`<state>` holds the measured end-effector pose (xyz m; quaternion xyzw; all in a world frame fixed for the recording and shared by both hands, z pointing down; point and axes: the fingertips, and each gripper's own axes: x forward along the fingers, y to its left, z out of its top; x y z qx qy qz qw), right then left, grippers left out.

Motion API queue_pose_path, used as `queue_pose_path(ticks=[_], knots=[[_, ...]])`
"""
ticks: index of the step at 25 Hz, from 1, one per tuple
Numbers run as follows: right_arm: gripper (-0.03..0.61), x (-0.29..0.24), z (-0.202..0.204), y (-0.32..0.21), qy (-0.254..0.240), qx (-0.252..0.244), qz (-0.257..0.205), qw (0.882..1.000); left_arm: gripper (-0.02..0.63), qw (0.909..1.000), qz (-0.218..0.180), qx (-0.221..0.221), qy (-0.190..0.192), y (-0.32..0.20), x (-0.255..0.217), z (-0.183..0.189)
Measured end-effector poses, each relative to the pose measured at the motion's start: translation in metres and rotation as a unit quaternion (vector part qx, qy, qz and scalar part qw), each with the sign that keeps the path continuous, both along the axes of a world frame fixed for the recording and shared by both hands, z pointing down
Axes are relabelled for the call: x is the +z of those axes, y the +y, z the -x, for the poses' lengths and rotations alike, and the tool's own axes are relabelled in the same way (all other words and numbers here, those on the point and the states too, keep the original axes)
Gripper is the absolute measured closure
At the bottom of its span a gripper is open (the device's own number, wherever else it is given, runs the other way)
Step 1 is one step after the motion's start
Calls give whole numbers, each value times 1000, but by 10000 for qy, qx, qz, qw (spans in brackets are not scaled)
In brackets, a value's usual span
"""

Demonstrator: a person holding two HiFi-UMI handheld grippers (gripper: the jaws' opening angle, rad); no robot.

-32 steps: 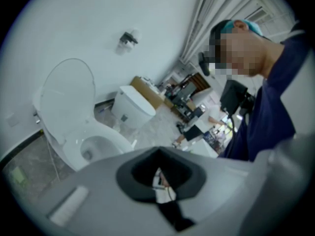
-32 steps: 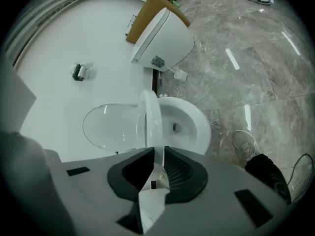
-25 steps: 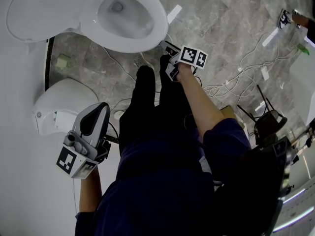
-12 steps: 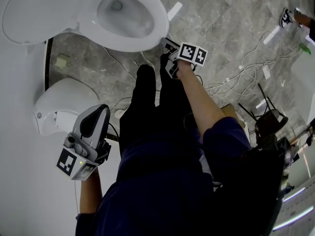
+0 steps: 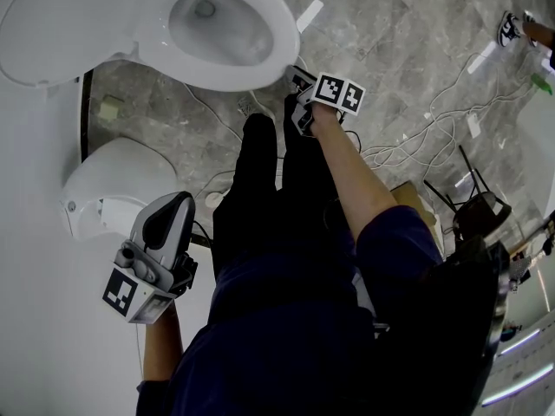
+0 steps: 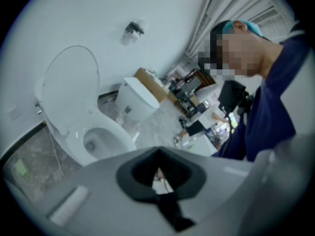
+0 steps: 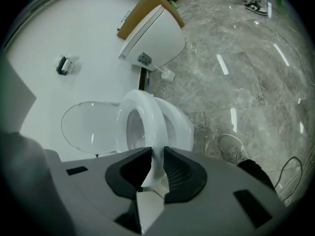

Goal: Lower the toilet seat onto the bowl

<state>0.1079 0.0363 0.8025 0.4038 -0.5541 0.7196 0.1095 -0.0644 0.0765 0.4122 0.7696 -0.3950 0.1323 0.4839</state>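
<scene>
The white toilet bowl stands at the top of the head view, its lid raised against the wall. The toilet seat hovers tilted just above the bowl. My right gripper is at the seat's front rim. Its jaws have just been closing, and the rim fills the gap between the pads. In the head view this gripper sits under its marker cube. My left gripper hangs low at the left, shut and empty, away from the toilet.
A second white toilet stands against the wall at the left. Cables trail over the grey marble floor, and a black stool stands at the right. The person's dark legs and a shoe are right before the bowl.
The right gripper has sunk a little while staying at the seat's front rim. The left gripper has hardly moved.
</scene>
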Motion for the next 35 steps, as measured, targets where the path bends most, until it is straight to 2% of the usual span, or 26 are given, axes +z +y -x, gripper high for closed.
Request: queue_pose_path(ticks=[5, 35], knots=[[503, 14, -4, 0, 49, 123, 60, 9999, 615, 9999, 105, -7, -47, 2, 4, 1], [502, 55, -3, -1, 251, -113, 334, 9991, 615, 9995, 283, -119, -91, 15, 13, 0]])
